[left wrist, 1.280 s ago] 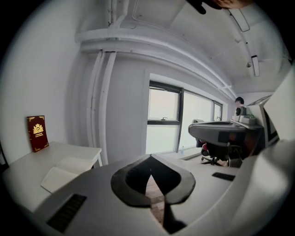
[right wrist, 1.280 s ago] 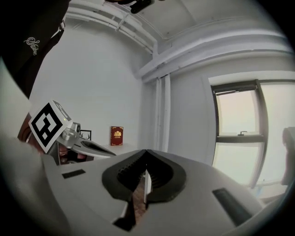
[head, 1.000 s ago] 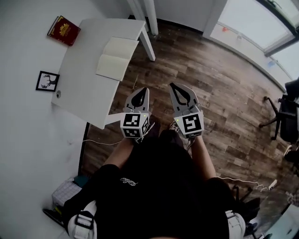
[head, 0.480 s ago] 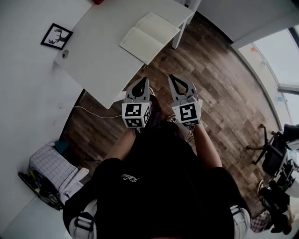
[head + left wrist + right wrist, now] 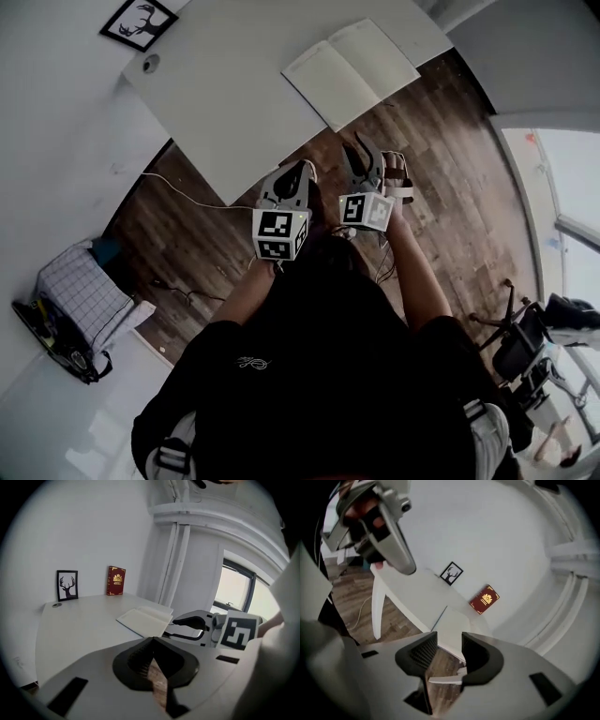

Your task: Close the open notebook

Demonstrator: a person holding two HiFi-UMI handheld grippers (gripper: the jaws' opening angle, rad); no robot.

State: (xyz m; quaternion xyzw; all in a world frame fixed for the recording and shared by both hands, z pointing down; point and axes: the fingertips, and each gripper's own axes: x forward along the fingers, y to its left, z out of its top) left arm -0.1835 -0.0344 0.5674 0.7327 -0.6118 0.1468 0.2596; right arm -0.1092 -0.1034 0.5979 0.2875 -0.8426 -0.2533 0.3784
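Cream notebook (image 5: 352, 70) lies open and flat by the white worktop's (image 5: 225, 103) edge.
Light, with floppy pages: best lifted by one cover's outer edge, I judge. Left tongs (image 5: 298, 173) are pressed together, empty; right tongs (image 5: 364, 155) are opening, nothing between; both short of it. Only the gripper views show a red book (image 5: 116, 580) against the wall.

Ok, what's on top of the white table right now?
The open notebook lies near the table edge; a framed deer picture and a red book stand against the wall, a small round object by the frame. Anything beneath the notebook is covered.
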